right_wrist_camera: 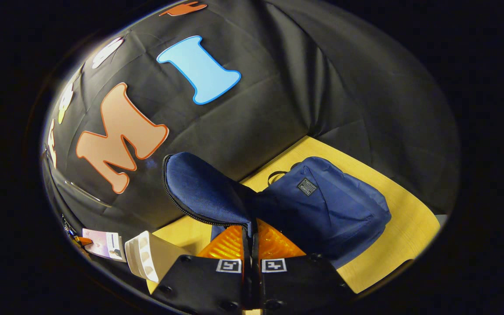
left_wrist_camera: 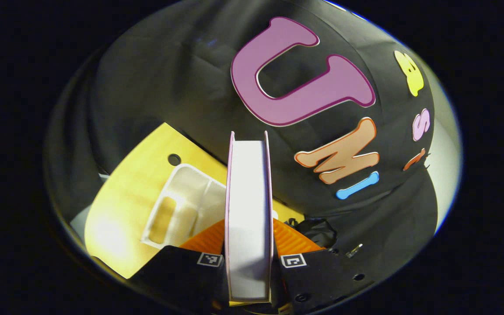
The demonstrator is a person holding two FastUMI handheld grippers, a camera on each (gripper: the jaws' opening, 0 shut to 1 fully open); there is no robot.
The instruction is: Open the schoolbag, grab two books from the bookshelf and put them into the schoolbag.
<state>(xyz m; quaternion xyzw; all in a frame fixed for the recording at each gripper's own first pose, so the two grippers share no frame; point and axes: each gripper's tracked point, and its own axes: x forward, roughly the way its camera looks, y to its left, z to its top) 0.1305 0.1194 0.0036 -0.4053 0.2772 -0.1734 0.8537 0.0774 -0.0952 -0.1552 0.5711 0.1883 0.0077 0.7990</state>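
Note:
My left gripper (left_wrist_camera: 249,238) is shut on a book (left_wrist_camera: 248,197) with pale pink covers, held upright with its white page edge toward the camera. Behind it the white bookshelf (left_wrist_camera: 182,205) lies on the yellow table (left_wrist_camera: 120,210). In the right gripper view, my right gripper (right_wrist_camera: 250,234) is shut on the zip-edged flap (right_wrist_camera: 204,192) of the blue schoolbag (right_wrist_camera: 330,210) and holds the flap raised above the bag's body. The bookshelf (right_wrist_camera: 145,256) and the held book (right_wrist_camera: 103,244) appear at the lower left of that view.
The schoolbag rests on the yellow table (right_wrist_camera: 409,227) close to the black cloth wall. A round hole (left_wrist_camera: 174,159) marks the tabletop behind the bookshelf. A dark crumpled thing (left_wrist_camera: 317,232) lies to the right of the left gripper.

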